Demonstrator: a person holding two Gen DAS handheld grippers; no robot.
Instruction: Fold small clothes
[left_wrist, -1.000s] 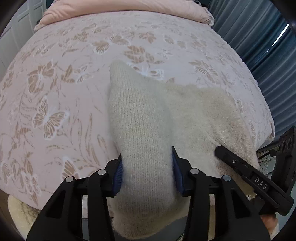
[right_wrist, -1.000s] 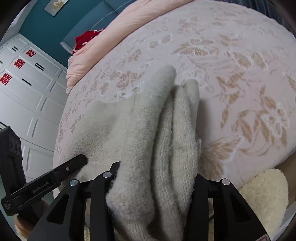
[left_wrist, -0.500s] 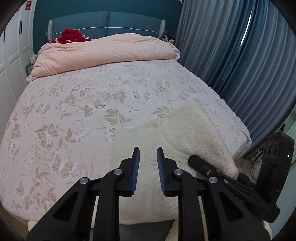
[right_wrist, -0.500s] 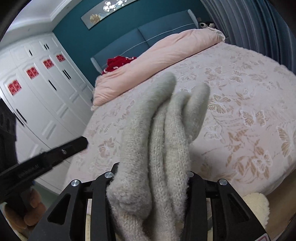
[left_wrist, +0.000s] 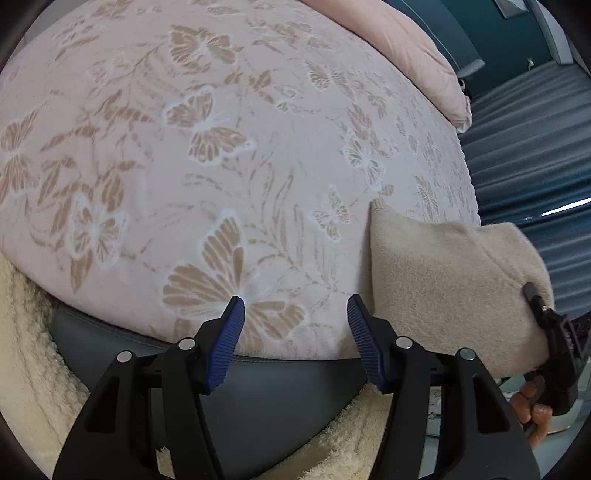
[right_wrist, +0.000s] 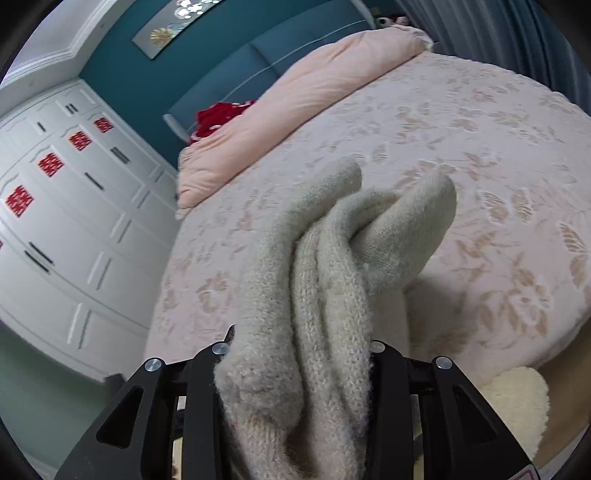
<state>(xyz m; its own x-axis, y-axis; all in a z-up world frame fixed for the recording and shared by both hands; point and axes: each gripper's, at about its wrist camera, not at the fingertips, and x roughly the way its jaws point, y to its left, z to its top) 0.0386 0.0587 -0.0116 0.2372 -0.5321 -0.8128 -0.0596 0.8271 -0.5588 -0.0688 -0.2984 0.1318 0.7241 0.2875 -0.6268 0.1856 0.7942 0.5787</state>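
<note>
Butterfly bedspread (left_wrist: 221, 147); right gripper (right_wrist: 299, 350) clamps cream knit garment (right_wrist: 332, 277).

The knit garment (left_wrist: 443, 280) lies at the near edge of the bed (left_wrist: 184, 155), right of the left gripper (left_wrist: 295, 325); a folded duvet (right_wrist: 314, 92) lies across the bed's far end, before the headboard (right_wrist: 258, 55).

Cream knit garment (right_wrist: 325, 295), bunched, partly on bed

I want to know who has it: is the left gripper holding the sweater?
No, the left gripper is opening with only bedspread between its pads; the sweater lies beside it.
</note>
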